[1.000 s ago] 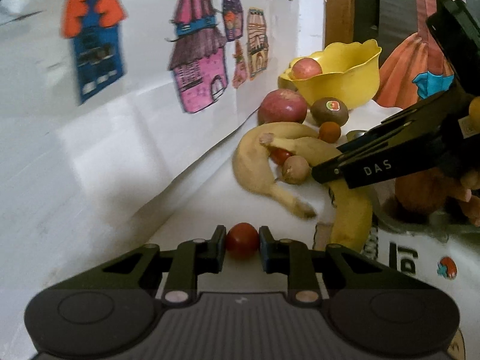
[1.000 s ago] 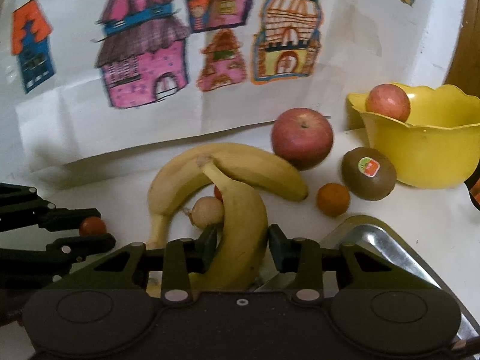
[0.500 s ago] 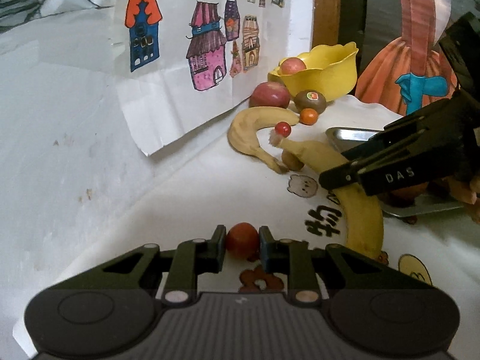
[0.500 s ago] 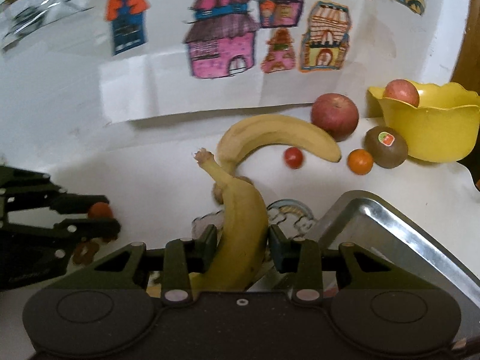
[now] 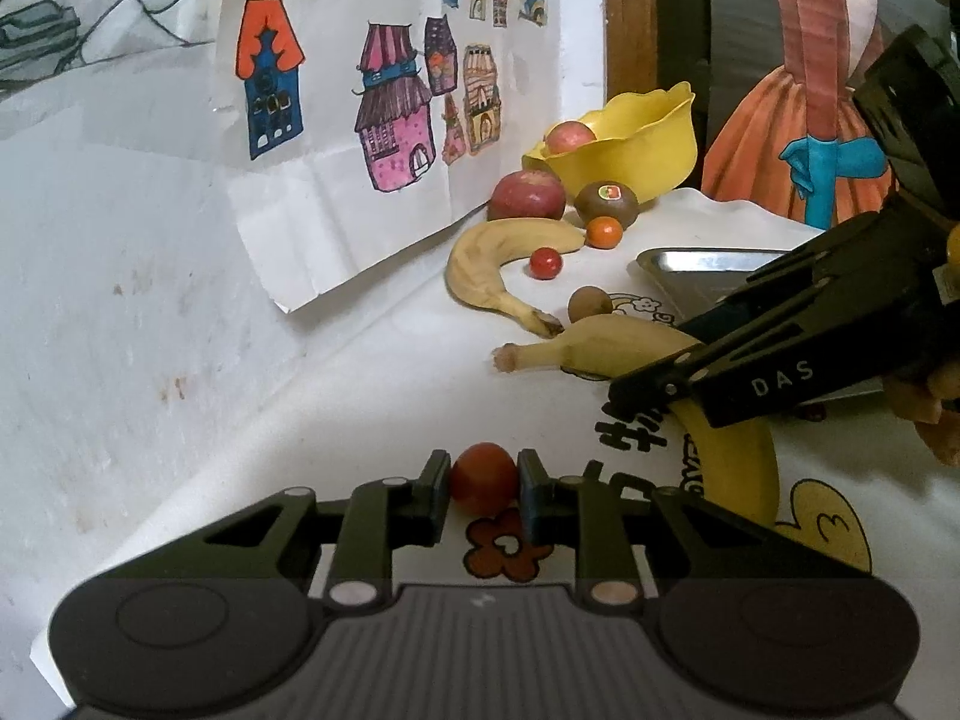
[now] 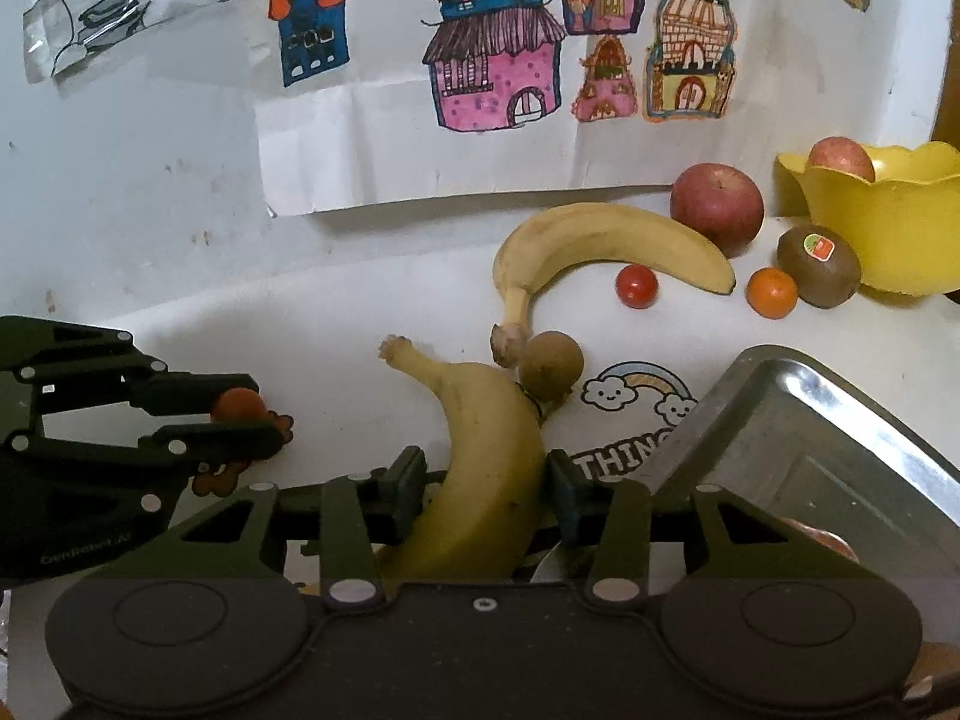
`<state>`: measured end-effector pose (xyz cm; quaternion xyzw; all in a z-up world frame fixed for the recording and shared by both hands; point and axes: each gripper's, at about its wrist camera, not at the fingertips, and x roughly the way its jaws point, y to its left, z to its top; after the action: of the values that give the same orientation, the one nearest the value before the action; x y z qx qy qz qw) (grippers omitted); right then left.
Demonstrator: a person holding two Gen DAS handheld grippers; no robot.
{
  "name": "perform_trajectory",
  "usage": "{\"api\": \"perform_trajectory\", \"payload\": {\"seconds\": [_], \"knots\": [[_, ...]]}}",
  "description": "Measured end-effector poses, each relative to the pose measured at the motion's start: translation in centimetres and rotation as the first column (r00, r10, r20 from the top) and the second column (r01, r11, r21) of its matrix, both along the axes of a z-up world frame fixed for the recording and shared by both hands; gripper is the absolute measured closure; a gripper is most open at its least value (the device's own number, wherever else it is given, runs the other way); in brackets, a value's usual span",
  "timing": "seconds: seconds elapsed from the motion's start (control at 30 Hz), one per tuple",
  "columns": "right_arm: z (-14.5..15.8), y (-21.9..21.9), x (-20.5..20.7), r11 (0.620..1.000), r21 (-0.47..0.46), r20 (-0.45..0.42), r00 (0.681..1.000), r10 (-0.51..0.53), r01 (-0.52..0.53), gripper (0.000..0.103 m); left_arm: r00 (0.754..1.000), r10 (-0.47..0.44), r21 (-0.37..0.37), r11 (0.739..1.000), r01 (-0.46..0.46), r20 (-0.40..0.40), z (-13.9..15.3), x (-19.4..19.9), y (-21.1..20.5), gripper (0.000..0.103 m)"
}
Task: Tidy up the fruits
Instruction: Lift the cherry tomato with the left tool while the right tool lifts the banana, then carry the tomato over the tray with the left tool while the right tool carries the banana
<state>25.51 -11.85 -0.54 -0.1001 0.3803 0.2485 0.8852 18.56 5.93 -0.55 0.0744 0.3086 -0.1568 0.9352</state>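
While the left gripper point(image 5: 483, 483) pinches a small tomato point(image 5: 483, 477) above the cloth point(image 5: 372, 396), the right gripper point(image 6: 487, 486) clamps a banana point(image 6: 486, 468) beside the steel tray point(image 6: 840, 456). Ahead lie a second banana point(image 6: 600, 237), a brown fruit point(image 6: 550, 365) touching its stem, another tomato point(image 6: 636, 285), a tangerine point(image 6: 772, 292), a kiwi point(image 6: 819, 264) and an apple point(image 6: 717, 208). Behind them stands a yellow bowl point(image 6: 888, 222) holding one more apple point(image 6: 840, 159).

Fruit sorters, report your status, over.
Left tongs shut on cherry tomato. Right tongs shut on banana. Tray alongside, nothing blocking.
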Motion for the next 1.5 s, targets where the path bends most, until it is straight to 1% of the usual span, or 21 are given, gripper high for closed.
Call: {"api": "perform_trajectory", "payload": {"seconds": [0.07,0.13,0.2,0.37,0.53,0.63,0.9,1.1,1.33,1.5], "knots": [[0.0,0.0,-0.3,1.0,0.004,0.007,1.0,-0.009,0.009,0.059,1.0,-0.002,-0.001,1.0,0.002,0.008,0.0,-0.1,0.0,0.077],[0.0,-0.1,-0.7,1.0,0.016,0.005,1.0,-0.021,0.021,0.063,1.0,-0.001,-0.002,1.0,0.001,0.011,0.0,-0.2,0.0,0.077],[0.0,-0.1,-1.1,0.999,0.034,0.003,1.0,-0.029,0.029,0.065,1.0,-0.002,-0.001,1.0,0.002,0.008,0.0,-0.2,0.0,0.078],[0.4,0.0,-3.4,1.0,0.019,0.048,0.999,-0.02,0.019,0.065,1.0,-0.004,-0.012,1.0,0.004,0.006,0.1,-0.3,-0.1,0.078],[1.5,-2.0,-5.1,0.995,0.094,0.077,0.996,-0.045,0.038,0.066,1.0,-0.015,-0.037,0.999,0.015,0.012,-0.1,-0.5,-0.1,0.078],[2.3,-3.5,-5.9,0.988,0.146,0.09,0.994,-0.062,0.048,0.067,1.0,-0.025,-0.038,0.999,0.025,0.016,0.1,-0.7,-0.6,0.078],[4.2,-6.8,-7.7,0.973,0.223,0.138,0.986,-0.094,0.061,0.067,0.997,-0.049,-0.055,0.997,0.053,0.058,1.7,-0.8,-2.9,0.078],[6.2,-10.2,-8.2,0.956,0.271,0.195,0.967,-0.166,0.109,0.067,0.993,-0.075,-0.085,0.993,0.083,0.091,2.8,-0.1,-5.3,0.078],[8.4,-15.3,-9.0,0.927,0.328,0.249,0.93,-0.269,0.18,0.067,0.988,-0.108,-0.116,0.986,0.121,0.107,3.3,0.8,-8.1,0.078],[9.5,-18.4,-9.8,0.917,0.333,0.277,0.907,-0.319,0.221,0.067,0.983,-0.141,-0.12,0.981,0.155,0.116,3.7,1.3,-10.6,0.078]]}}
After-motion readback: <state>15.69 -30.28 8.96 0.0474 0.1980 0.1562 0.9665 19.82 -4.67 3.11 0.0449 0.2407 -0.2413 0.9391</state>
